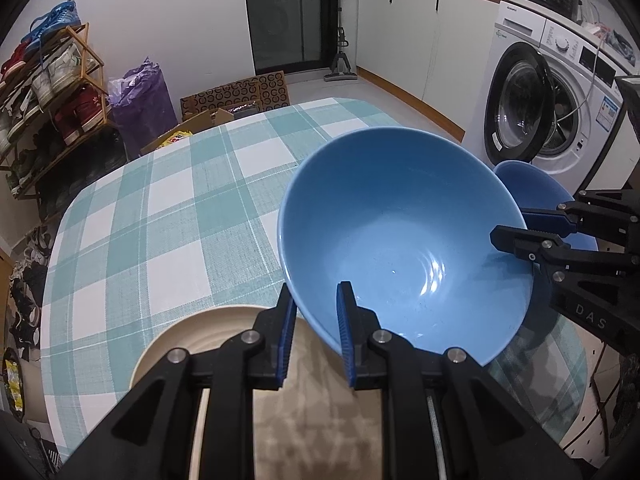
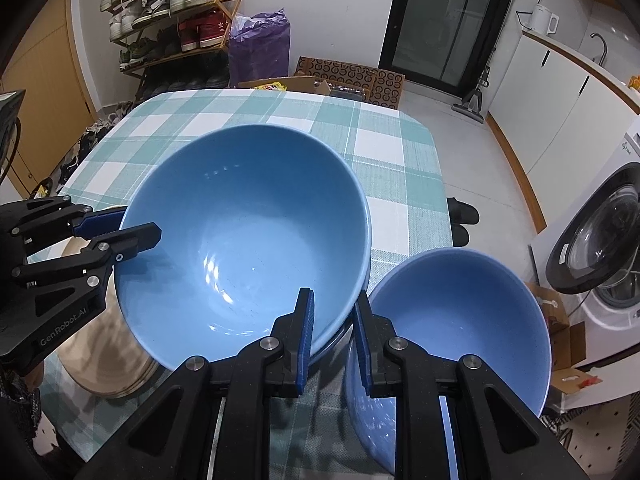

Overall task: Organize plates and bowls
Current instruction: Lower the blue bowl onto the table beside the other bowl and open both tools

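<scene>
The large blue bowl (image 2: 244,240) is being held tilted above the checked counter (image 1: 160,208), gripped from two sides: the left gripper (image 1: 316,312) is clamping its fingers (image 1: 345,320) on the rim nearest the left wrist camera, one finger inside and one outside the wall, while the right gripper (image 2: 332,320) is pinching the opposite rim in the same way. Judging from this pose, the step in hand is carrying the large bowl between places, probably toward stacking or nesting. Just beside it, the smaller blue bowl (image 2: 460,320) is sitting on the counter's near right edge; it appears to be resting inside or against a second pale-blue vessel (image 2: 368,412), though that cannot be told for certain. A stack of beige plates (image 2: 104,360) is lying under and to the left of the raised bowl. Counted: two blue bowls for certain, one plate stack, plate number unreadable. The next move would call for both hands levelling the bowl together, lowering it onto a chosen spot, and only then letting the fingers part.
</scene>
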Tool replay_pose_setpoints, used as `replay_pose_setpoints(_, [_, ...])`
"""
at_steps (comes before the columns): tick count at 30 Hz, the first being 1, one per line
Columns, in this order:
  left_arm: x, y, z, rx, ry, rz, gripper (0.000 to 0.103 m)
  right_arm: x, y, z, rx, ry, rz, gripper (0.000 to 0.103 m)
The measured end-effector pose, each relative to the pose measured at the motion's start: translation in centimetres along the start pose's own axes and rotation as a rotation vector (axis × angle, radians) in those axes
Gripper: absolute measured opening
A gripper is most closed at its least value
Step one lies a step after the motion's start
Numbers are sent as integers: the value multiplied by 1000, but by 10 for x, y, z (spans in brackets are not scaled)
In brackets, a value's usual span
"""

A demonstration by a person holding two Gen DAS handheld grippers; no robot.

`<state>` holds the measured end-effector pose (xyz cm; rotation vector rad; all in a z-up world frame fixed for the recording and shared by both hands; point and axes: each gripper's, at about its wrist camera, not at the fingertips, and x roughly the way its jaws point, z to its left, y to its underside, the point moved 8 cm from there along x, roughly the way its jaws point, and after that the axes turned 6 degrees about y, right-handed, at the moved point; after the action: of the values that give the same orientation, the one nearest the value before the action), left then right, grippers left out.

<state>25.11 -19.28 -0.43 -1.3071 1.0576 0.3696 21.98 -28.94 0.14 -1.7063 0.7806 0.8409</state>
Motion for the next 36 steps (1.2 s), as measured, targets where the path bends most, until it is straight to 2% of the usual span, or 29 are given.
replay_pose_setpoints(21, [2,3,-1,19,7,16,23,0,3,-3,-6,-1,13,20])
replay_pose_setpoints(32, [0,4,-1,23,25,14,26,-1,5,-3,-7,-16,17,25])
replay_pose_setpoints(34, [0,4,-1,22,27,14,27,-1,6,-3,-10,-17,17,27])
replay_pose_setpoints(36, [-1,4,-1,21,27,11,34,-1,6,-2,-11,-23,19,29])
